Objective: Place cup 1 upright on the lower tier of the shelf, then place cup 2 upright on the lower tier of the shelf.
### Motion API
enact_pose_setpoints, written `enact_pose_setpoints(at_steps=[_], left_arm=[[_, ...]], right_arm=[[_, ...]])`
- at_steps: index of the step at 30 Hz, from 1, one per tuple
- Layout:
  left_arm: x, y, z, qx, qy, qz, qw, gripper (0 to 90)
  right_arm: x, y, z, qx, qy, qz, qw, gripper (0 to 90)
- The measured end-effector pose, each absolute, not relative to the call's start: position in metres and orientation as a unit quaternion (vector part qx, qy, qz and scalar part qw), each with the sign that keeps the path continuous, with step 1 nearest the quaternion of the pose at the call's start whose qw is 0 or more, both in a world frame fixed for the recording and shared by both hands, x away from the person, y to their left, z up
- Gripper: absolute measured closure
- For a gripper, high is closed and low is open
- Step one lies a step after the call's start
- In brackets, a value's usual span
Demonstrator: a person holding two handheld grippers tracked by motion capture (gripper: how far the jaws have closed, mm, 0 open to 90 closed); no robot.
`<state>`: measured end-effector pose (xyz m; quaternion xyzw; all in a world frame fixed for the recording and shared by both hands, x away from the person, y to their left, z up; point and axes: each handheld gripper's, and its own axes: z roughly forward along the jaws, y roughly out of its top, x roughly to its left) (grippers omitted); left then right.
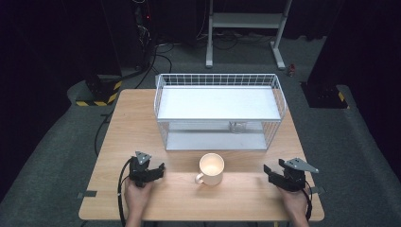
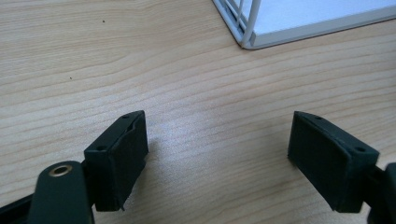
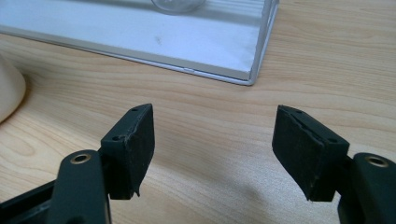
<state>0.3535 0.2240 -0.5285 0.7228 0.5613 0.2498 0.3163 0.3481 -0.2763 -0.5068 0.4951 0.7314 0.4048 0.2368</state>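
Note:
A cream mug [image 1: 211,169] stands upright near the table's front edge, handle to the left; its side also shows [image 3: 8,91]. Left of the mug, my left gripper [image 1: 160,170] rests low over the wood with its jaws open. Nothing but bare table lies between them [image 2: 217,135]. Right of the mug, my right gripper [image 1: 268,171] is also open over bare wood [image 3: 212,126]. Both grippers are apart from the mug. A clear glass [image 1: 239,126] sits on the lower shelf of a white wire rack [image 1: 161,101]; its base also shows [image 3: 177,4].
The two-shelf rack takes up the middle and back of the wooden table [image 1: 127,123]; its front corner [image 2: 247,39] is just ahead of the left gripper, and its lower shelf [image 3: 140,39] ahead of the right one. Cables trail from both grippers.

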Motion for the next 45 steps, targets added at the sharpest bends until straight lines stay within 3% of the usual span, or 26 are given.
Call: enact_pose_setpoints(at_steps=[15, 45], left_arm=[[0.353, 0.224, -0.528, 0.723, 0.561, 0.248, 0.318, 20.0], [0.339, 0.213, -0.520, 0.749, 0.532, 0.230, 0.322, 15.1]], right_arm=[[0.359, -0.266, -0.521, 0.492, 0.770, 0.336, 0.229, 30.1], [0.378, -0.261, -0.523, 0.509, 0.767, 0.322, 0.221, 24.2]])
